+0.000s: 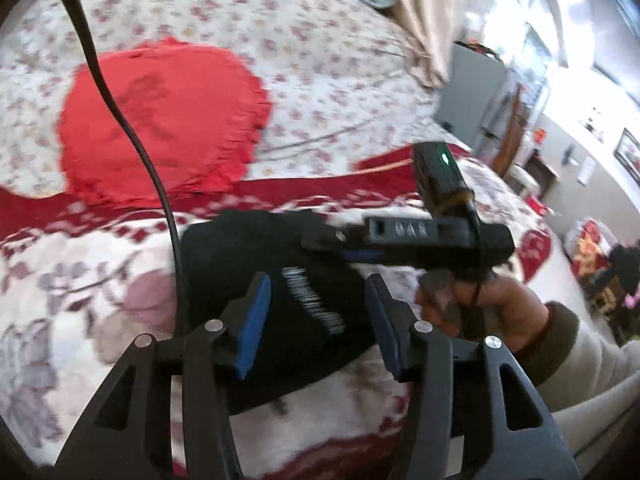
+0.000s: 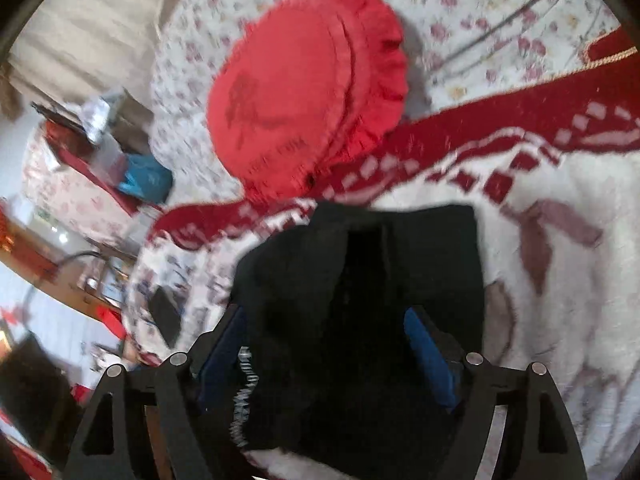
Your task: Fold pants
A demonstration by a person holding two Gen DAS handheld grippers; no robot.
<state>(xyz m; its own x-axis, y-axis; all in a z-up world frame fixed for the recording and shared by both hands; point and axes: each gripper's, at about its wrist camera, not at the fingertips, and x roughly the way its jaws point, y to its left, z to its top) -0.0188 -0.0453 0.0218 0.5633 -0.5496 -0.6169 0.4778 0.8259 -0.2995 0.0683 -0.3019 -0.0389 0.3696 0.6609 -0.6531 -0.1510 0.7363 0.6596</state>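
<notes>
The black pants [image 1: 256, 280] lie folded in a compact bundle on the white and red floral blanket [image 1: 80, 280], white lettering showing on one side. My left gripper [image 1: 316, 320] is open, its blue pads on either side of the bundle just above it. The right gripper's body [image 1: 440, 236] reaches over the bundle from the right, held by a hand. In the right wrist view the pants [image 2: 360, 300] fill the space between the fingers, and my right gripper [image 2: 328, 344] is open around the bundle without pinching it.
A red ruffled cushion [image 1: 160, 120] lies beyond the pants on a flowered sheet [image 1: 320, 40]; it also shows in the right wrist view [image 2: 304, 92]. A black cable [image 1: 132, 128] hangs across the left. The bed edge and cluttered furniture [image 2: 80, 160] lie to the left.
</notes>
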